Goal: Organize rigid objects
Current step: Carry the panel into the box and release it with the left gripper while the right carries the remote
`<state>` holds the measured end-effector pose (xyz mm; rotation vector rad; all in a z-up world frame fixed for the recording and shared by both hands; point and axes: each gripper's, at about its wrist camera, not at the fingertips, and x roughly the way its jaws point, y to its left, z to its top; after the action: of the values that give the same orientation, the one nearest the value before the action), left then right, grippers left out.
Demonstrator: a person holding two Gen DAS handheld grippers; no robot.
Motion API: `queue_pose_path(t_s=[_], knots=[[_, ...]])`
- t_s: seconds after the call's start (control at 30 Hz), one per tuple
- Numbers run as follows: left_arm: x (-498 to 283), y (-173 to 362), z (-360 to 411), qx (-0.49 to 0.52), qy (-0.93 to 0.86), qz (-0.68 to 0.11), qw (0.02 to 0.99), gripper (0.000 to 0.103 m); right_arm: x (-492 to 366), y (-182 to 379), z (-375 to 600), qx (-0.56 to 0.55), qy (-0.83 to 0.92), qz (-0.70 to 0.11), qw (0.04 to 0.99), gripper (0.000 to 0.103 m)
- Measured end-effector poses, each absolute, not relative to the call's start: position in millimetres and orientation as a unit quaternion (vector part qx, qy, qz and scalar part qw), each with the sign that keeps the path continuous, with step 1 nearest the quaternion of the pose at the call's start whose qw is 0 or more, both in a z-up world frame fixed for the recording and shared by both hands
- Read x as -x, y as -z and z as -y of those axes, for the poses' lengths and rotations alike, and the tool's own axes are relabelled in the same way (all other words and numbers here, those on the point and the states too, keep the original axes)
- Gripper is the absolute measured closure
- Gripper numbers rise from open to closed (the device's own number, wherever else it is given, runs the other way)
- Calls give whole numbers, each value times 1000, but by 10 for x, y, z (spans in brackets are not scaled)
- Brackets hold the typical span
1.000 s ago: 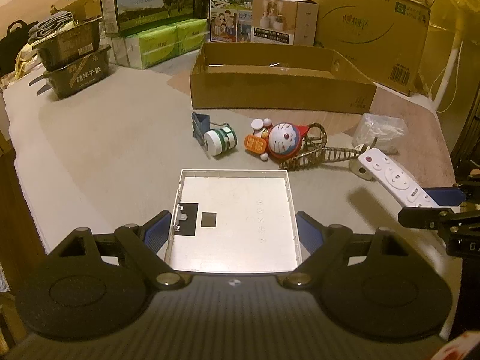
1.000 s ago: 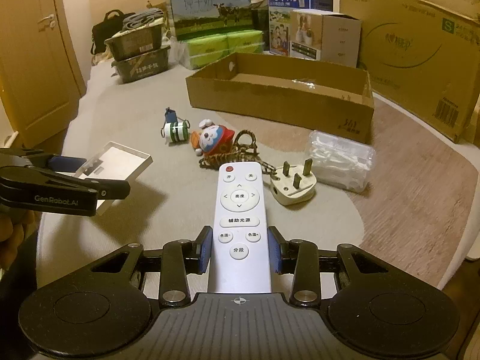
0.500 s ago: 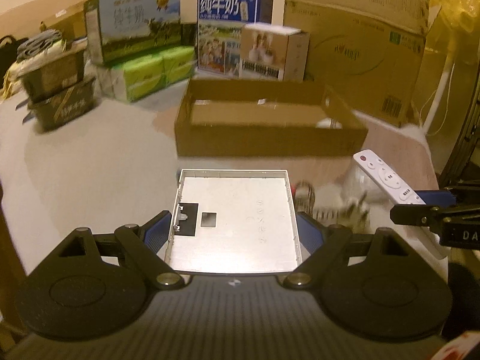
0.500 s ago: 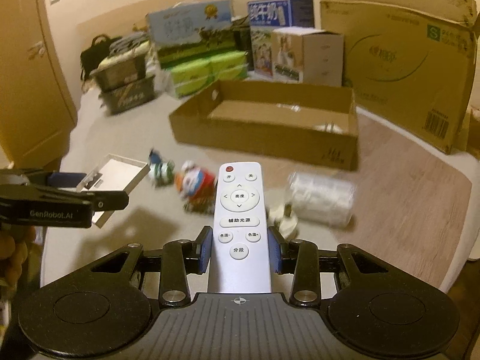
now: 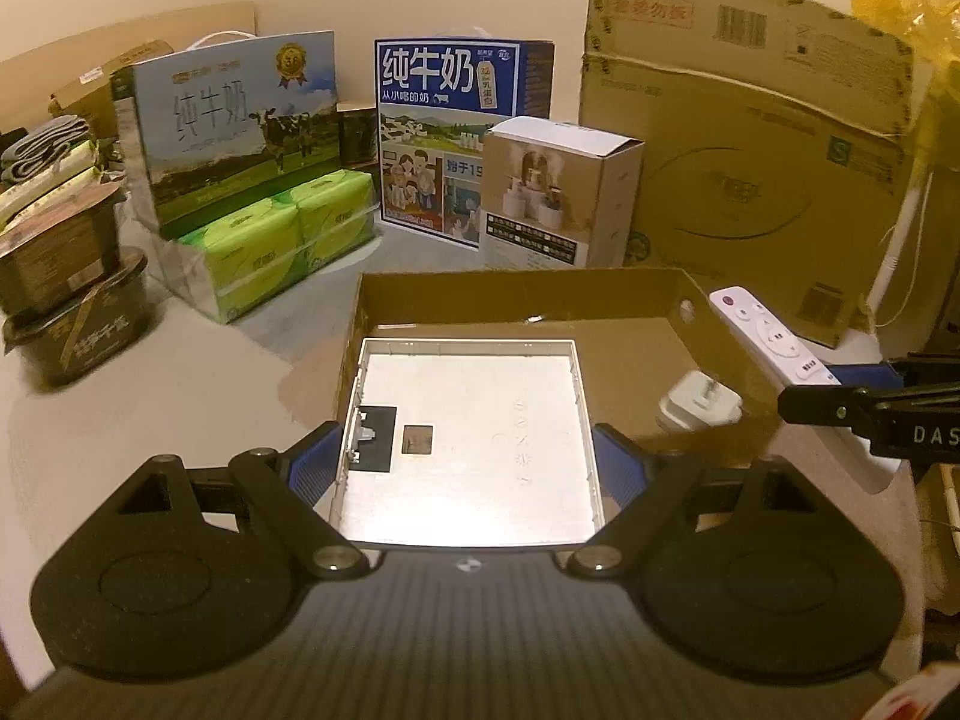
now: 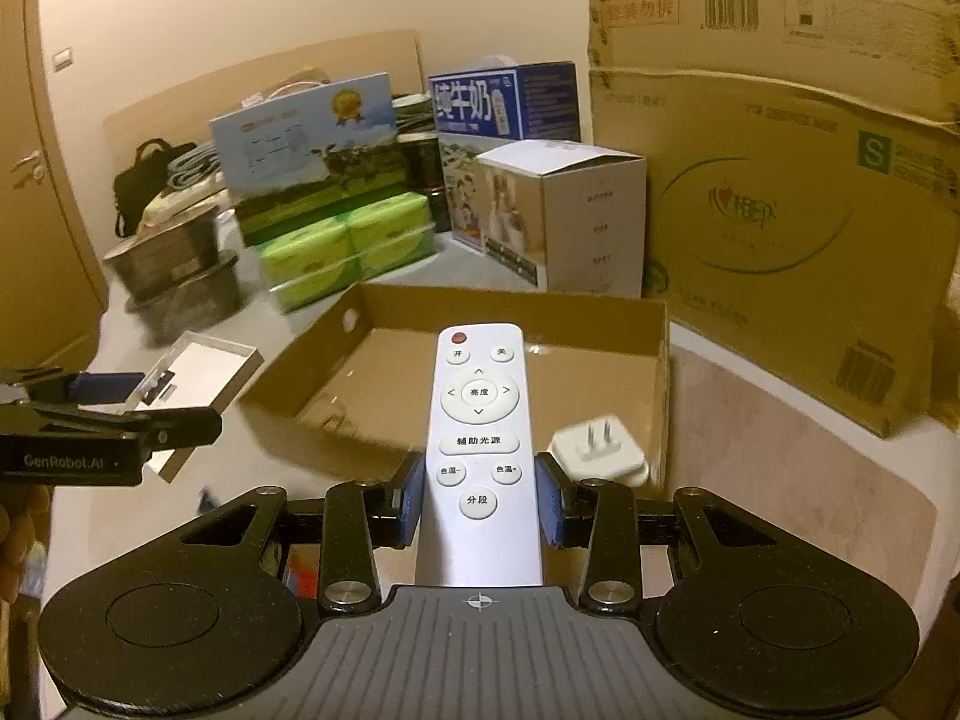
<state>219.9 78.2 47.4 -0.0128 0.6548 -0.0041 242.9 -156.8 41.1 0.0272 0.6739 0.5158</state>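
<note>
Cardboard tray (image 5: pixel 708 300) ahead, left claw (image 5: pixel 468 462) gripping white panel (image 5: pixel 474 420), right claw (image 6: pixel 478 501) gripping remote (image 6: pixel 478 420)

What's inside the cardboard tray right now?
A white plug adapter lies in the cardboard tray. The held white panel and remote cover parts of its floor.

Open cardboard tray (image 5: pixel 708 348) on the surface (image 5: pixel 150 420), plug adapter (image 5: pixel 699 405) inside it at right, milk cartons (image 5: pixel 462 138) and big box (image 5: pixel 750 156) behind.

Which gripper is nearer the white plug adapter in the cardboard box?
Right. The right gripper, shut on the remote, hangs just beside the plug adapter. The left gripper, shut on the white tray, sits farther left of it.
</note>
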Motion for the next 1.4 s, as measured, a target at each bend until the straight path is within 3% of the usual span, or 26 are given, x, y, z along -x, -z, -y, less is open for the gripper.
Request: queue_pose_path(t_s=[0.67,1.4], knots=[[-3425,16,-860,-7,17,-350,937,17,-3644,75,1229,-15,-231,-365,902,64],[-3522,62,-941,0,5,-337,941,15,-3716,176,1205,-25,-224,-376,899,64]])
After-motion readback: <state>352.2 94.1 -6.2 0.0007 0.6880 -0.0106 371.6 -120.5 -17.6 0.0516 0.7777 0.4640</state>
